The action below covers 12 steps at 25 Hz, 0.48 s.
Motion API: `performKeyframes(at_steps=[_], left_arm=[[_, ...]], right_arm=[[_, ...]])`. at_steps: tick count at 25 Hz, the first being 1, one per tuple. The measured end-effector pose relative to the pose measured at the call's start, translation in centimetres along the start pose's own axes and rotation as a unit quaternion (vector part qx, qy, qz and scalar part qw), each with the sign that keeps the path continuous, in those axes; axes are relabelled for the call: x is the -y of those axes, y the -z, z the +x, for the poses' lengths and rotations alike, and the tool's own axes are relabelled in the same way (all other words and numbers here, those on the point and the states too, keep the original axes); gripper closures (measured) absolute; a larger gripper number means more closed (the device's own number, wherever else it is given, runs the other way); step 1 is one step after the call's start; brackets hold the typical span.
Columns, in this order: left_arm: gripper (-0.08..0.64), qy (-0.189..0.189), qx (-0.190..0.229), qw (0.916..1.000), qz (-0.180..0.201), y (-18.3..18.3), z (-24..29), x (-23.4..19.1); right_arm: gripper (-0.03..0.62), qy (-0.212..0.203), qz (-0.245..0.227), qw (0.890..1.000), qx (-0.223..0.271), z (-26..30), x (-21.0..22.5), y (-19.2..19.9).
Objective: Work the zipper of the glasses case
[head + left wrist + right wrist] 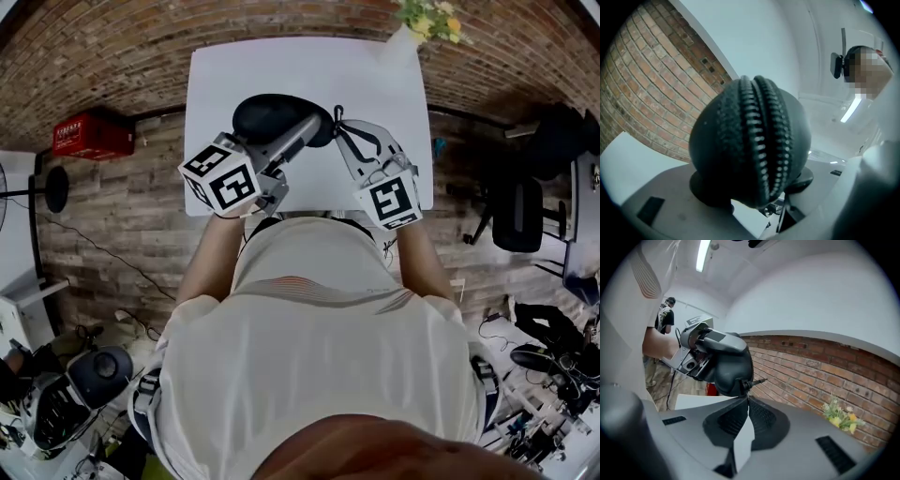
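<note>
**Jaws set: left clamps case, right pinches pull**

Left gripper grasps the glasses case across its width, over the table's middle. Right gripper is clenched, apparently on the zipper pull. Hold the case steady and draw the pull along the teeth, not outward. Case contents hidden.

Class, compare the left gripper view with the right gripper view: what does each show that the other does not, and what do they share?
Only the left gripper view: the two rows of zipper teeth running down the glasses case, close up. Only the right gripper view: the flowers, the zipper slider with its pull sticking out, and the right gripper, its fingers closed just beneath that slider. Both: the glasses case, held in the left gripper, and the brick wall.
</note>
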<state>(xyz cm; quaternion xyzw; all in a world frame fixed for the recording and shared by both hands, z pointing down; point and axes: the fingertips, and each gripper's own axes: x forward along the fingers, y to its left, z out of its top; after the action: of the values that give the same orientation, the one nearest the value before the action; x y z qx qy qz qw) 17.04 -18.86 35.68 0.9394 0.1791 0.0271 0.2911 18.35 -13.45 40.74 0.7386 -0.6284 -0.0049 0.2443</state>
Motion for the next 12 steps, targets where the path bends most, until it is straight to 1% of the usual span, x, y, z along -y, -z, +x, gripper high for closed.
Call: performKeyframes(at_steps=[2, 5, 7, 9, 12], left_arm=[[0.285, 0.01, -0.012, 0.9999, 0.006, 0.1, 0.0, 0.2], [0.285, 0.027, -0.026, 0.9993, -0.003, 0.2, -0.1, 0.4], [0.285, 0.036, -0.041, 0.9985, 0.004, 0.5, -0.3, 0.6], [0.285, 0.043, -0.061, 0.9972, 0.008, 0.9, -0.4, 0.7], [0.285, 0.051, -0.101, 0.9935, -0.009, 1.6, -0.4, 0.5]], right_arm=[[0.534, 0.001, -0.025, 1.0, 0.003, -0.1, 0.0, -0.2], [0.534, 0.0, -0.067, 0.998, 0.01, -0.3, 0.0, -0.4], [0.532, 0.0, -0.09, 0.996, 0.011, -0.4, -0.4, -0.2], [0.531, -0.005, -0.106, 0.994, 0.008, -0.4, -0.7, -0.1], [0.531, -0.013, -0.119, 0.993, 0.01, -0.3, -1.2, -0.2]])
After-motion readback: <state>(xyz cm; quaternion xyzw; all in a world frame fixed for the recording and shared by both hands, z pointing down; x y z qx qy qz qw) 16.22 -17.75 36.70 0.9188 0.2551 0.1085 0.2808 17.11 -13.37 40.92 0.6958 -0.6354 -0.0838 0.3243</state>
